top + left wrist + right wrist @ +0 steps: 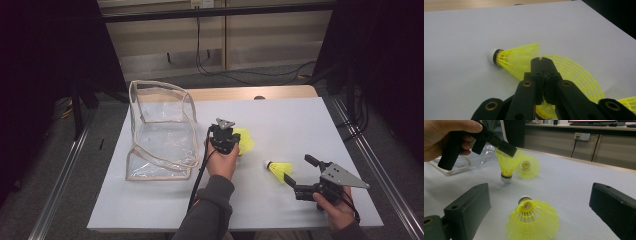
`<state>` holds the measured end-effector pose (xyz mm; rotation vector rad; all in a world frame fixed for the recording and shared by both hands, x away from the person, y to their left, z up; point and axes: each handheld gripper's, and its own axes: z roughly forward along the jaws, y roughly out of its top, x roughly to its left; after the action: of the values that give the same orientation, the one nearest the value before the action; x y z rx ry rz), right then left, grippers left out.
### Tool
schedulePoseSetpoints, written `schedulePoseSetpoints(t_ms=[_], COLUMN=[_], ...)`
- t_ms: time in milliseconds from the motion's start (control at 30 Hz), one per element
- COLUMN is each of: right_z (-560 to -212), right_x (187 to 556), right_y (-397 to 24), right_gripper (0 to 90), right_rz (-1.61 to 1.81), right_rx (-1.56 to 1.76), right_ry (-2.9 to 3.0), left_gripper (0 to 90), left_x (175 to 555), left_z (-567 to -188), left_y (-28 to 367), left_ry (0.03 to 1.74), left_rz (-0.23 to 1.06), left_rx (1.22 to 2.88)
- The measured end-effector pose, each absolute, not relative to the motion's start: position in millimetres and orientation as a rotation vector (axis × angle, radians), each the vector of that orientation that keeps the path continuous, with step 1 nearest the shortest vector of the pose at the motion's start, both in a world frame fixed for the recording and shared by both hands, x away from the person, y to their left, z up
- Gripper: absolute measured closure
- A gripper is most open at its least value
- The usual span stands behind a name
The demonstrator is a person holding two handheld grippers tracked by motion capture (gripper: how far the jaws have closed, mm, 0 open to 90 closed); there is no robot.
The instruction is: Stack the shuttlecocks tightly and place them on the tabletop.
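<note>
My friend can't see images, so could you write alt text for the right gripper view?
A hand's black left gripper pinches a yellow shuttlecock by its skirt rim, cork down, above a white table. A second shuttlecock lies behind; a third lies between two open black jaws.

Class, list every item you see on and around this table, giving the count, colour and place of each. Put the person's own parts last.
Shuttlecocks: three, yellow with white tips. One held by its skirt in the left tongs, one lying just behind it, one lying in front of the right tongs.
Pouch: one, clear plastic with beige trim, standing open at the table's left.
Table: one, white top with a wooden far edge.
Cables: several, black, on the floor beyond the table.
Left tongs: black, shut on a shuttlecock's skirt, mid-table.
Right tongs: black, open, near right.
Hands: two, one on each tongs, the other at the near right.
</note>
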<state>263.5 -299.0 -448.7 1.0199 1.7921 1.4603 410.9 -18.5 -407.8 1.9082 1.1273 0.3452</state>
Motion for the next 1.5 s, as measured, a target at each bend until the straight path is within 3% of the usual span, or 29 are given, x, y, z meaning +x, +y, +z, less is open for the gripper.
schedulePoseSetpoints(t_ms=[700,1500], right_z=[-449.3,-449.6], right_x=[264.0,264.0], right_y=[-298.3,-298.3], right_gripper=[2.6,2.7], right_rz=[1.47,1.468], right_rx=[1.02,1.019], right_ry=[1.793,1.798], left_gripper=[88.6,84.0], left_x=[413.9,422.5], left_z=[-404.6,-418.7], left_y=[-7.4,-15.4], left_ry=[1.179,1.108], left_rz=[0.437,0.353], left_rx=[1.942,1.88])
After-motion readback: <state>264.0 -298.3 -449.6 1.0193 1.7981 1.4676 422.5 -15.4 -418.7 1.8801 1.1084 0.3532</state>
